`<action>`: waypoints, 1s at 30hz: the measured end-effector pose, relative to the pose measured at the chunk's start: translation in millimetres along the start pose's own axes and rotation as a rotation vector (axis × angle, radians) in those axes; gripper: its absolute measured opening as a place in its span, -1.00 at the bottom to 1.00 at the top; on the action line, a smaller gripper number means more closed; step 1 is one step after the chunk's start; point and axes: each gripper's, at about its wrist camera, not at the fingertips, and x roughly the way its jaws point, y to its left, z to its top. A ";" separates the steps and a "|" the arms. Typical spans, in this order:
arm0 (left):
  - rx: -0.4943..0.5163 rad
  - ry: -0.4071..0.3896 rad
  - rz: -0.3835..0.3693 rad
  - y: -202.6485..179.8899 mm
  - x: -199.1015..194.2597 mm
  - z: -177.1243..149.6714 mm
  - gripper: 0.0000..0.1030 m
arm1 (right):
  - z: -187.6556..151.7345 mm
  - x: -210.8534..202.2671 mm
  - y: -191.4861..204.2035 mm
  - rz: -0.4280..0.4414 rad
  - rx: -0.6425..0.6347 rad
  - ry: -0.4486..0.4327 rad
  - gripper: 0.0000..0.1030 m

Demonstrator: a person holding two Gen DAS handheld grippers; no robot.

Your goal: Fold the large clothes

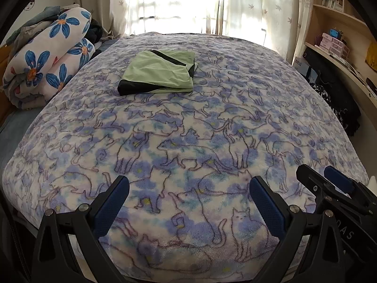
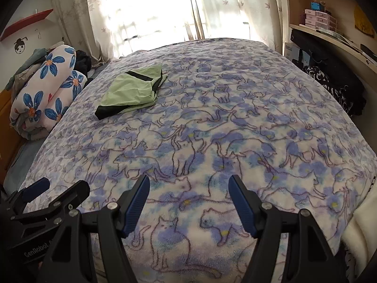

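Here folded garment (image 1: 157, 73) far; both tools wide, blanket (image 1: 188, 141) between.

window (image 1: 174, 2): overexposed, outside unreadable | shelf boxes (image 2: 318, 18): too small

Both wrist cams sit at the near edge of the bed, angled down and forward along their own fingers toward the curtained window (image 1: 174, 4).

Left cam: blanket (image 1: 188, 141) fills the frame past the fingertips; right gripper (image 1: 329, 179) intrudes just right of its right finger.

Right cam: same framing, left gripper (image 2: 54, 188) just left of its left finger.

Shared: blanket, folded green garment (image 1: 160, 73) far ahead-left of the fingers, floral bedding roll (image 2: 44, 89), shelves (image 2: 329, 30).
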 end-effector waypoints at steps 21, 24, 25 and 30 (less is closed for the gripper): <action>0.005 0.002 0.009 0.6 1.4 -2.0 0.96 | -1.1 1.9 2.3 -0.003 0.002 -0.004 0.35; 0.001 0.005 0.012 0.9 2.7 -4.0 0.96 | -1.3 1.5 1.8 0.000 0.003 -0.002 0.35; -0.001 0.007 0.011 1.0 3.5 -4.7 0.96 | -1.4 1.5 2.0 -0.001 0.003 -0.002 0.35; -0.017 0.028 0.005 2.4 6.4 -7.3 0.96 | -3.4 4.4 1.9 -0.006 0.002 0.001 0.35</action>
